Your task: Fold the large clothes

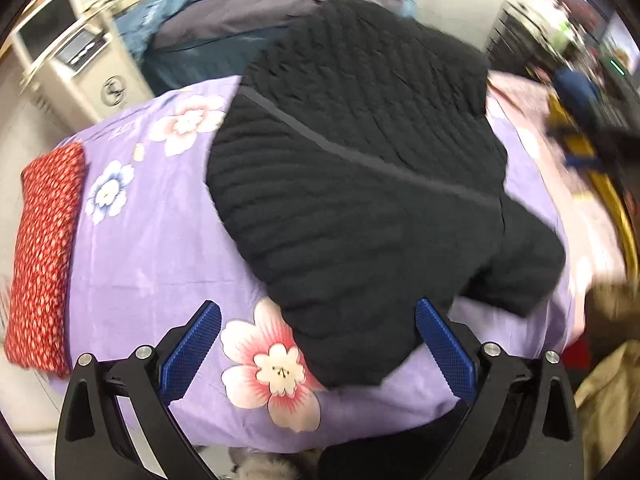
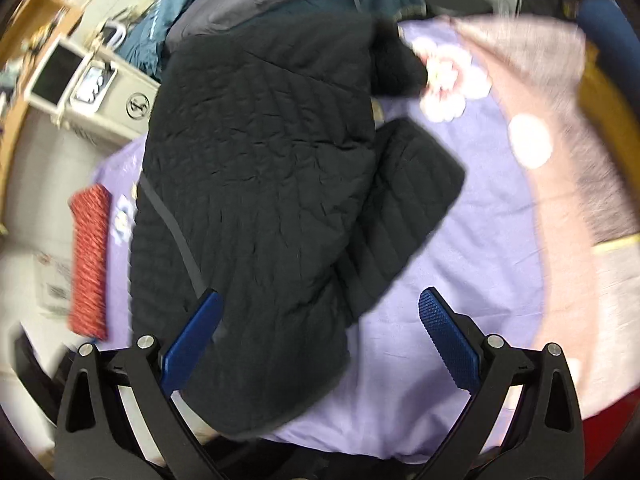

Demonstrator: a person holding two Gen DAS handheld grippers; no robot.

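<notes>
A black quilted jacket (image 1: 352, 168) lies spread on a purple flowered bedsheet (image 1: 160, 248), a grey zip line running across it and one sleeve (image 1: 520, 264) folded toward the right. My left gripper (image 1: 318, 322) is open and empty, above the jacket's near hem. In the right wrist view the jacket (image 2: 256, 184) lies with a sleeve (image 2: 404, 204) angled out to the right. My right gripper (image 2: 320, 312) is open and empty, above the jacket's near edge and the sheet (image 2: 460, 248).
A red patterned pillow (image 1: 44, 256) lies at the bed's left edge, also in the right wrist view (image 2: 90, 264). Blue and grey clothes (image 1: 224, 20) are piled at the far end. A white appliance (image 1: 76, 64) stands at the back left. A pink blanket (image 2: 560, 128) covers the right side.
</notes>
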